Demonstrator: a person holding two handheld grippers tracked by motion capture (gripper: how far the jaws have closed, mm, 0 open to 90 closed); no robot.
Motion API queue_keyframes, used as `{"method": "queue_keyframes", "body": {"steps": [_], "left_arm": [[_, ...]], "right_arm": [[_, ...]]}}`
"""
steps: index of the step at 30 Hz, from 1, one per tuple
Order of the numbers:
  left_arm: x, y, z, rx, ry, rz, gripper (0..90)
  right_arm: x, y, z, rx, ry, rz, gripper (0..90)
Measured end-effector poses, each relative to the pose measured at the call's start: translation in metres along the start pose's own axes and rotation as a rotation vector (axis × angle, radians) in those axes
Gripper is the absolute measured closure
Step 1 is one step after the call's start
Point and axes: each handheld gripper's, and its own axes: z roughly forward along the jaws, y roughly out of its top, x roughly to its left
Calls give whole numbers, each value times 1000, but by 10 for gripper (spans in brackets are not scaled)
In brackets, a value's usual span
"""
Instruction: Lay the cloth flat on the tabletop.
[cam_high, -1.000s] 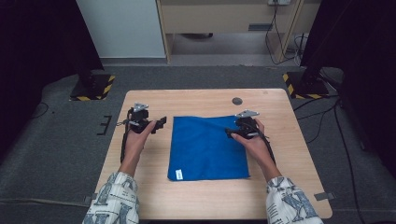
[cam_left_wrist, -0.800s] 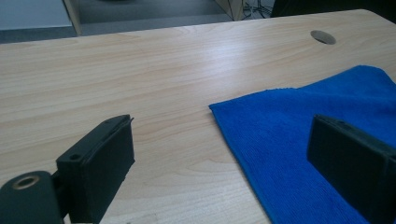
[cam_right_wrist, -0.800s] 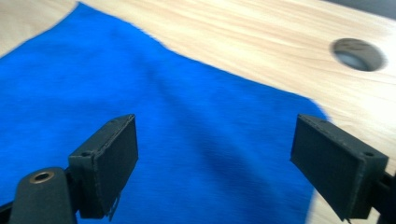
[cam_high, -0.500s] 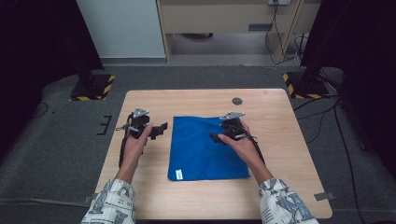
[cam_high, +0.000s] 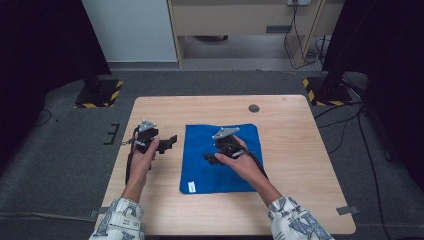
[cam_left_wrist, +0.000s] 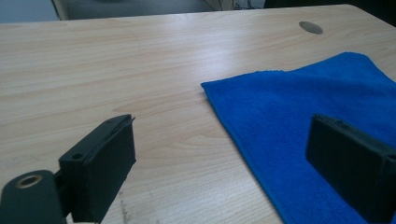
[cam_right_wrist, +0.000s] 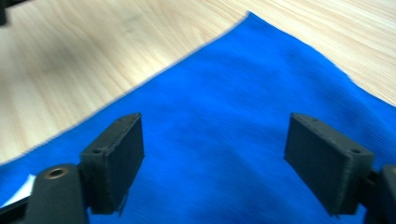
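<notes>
A blue cloth lies flat on the wooden table, with a small white label at its near left corner. My left gripper is open just left of the cloth's far left corner. In the left gripper view its jaws stand wide apart, low over the wood, with the cloth's edge between them. My right gripper is open over the middle of the cloth and points left. The right gripper view has the cloth under its spread jaws, with nothing held.
A round cable hole sits in the table's far side, also visible in the left gripper view. Bare wood surrounds the cloth on every side. Black stands with striped bases flank the table on the floor.
My right gripper has moved left from the cloth's far right corner to over its middle. My left gripper has shifted slightly nearer to the person. The cloth lies as before.
</notes>
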Motion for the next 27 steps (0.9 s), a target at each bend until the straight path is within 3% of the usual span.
{"method": "queue_keyframes", "body": {"steps": [6,11,20,27], "left_arm": [[10,-7,-4,10,23,-28,83],[12,-14,-6,44,46,5,83],[17,-15,-18,24,49,-11,83],[21,-18,-19,35,51,-20,83]], "right_arm": [[20,5,3,-8,41,-25,222],[37,8,3,-1,89,-32,217],[66,5,5,32,156,-84,198],[84,1,12,53,189,-123,209]]}}
